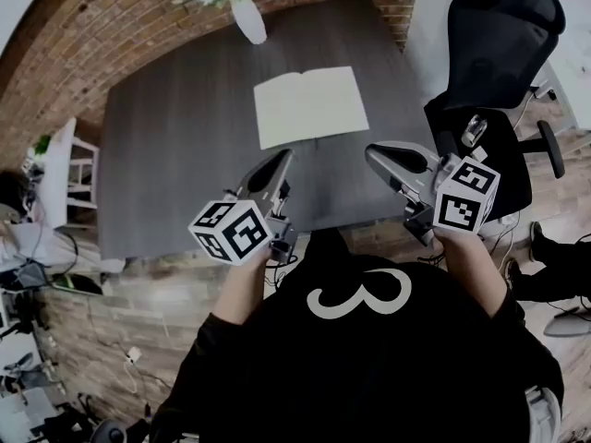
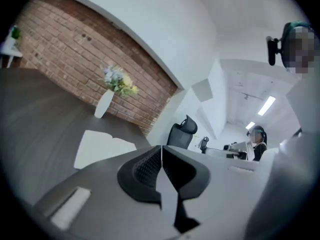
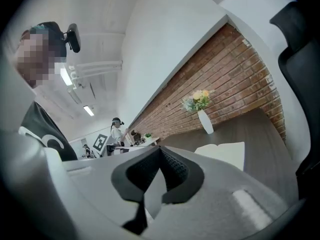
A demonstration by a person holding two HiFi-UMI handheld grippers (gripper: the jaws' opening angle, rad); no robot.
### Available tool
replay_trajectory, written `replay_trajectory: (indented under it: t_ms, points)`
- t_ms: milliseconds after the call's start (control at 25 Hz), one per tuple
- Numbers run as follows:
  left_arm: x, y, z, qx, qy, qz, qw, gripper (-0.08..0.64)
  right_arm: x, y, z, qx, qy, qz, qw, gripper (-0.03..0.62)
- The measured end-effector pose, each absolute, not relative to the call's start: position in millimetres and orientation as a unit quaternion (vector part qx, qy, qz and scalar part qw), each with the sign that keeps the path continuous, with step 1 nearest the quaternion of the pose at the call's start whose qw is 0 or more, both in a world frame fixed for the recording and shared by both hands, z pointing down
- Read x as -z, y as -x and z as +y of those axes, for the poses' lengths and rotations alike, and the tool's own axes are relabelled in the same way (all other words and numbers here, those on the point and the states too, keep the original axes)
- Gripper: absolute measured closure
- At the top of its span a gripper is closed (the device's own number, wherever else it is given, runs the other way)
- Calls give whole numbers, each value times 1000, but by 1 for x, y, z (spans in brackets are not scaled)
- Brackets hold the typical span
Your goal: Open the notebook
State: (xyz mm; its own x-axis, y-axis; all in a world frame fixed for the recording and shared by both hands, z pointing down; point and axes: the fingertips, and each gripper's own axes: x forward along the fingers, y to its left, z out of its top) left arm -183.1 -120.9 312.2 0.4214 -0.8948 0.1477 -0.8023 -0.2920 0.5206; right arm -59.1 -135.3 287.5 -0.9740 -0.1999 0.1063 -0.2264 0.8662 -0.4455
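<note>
In the head view, the notebook (image 1: 310, 105) is lying open, pages up, on the dark tabletop (image 1: 175, 146), with a white vase (image 1: 249, 18) standing at the far edge. The left claw (image 1: 281, 160) and right claw (image 1: 373, 154) are hovering over the near edge, clear of the notebook. In the left gripper view, the left claw (image 2: 161, 149) is showing its jaws pressed together with nothing between them, the notebook (image 2: 100, 146) lying beyond. In the right gripper view, the right claw (image 3: 160, 149) is likewise sitting closed and empty.
</note>
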Motion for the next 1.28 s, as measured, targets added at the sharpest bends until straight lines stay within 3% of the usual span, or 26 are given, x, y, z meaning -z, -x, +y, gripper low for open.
replay_trajectory:
  t_ms: [400, 1280]
  points:
    - [-261, 126, -87, 6, -858, -493, 141, 546, -249, 50, -106, -180, -81, -980, 16, 591]
    - [-267, 94, -81, 5, -868, -474, 147, 546, -261, 36, -95, -189, -93, -978, 14, 591]
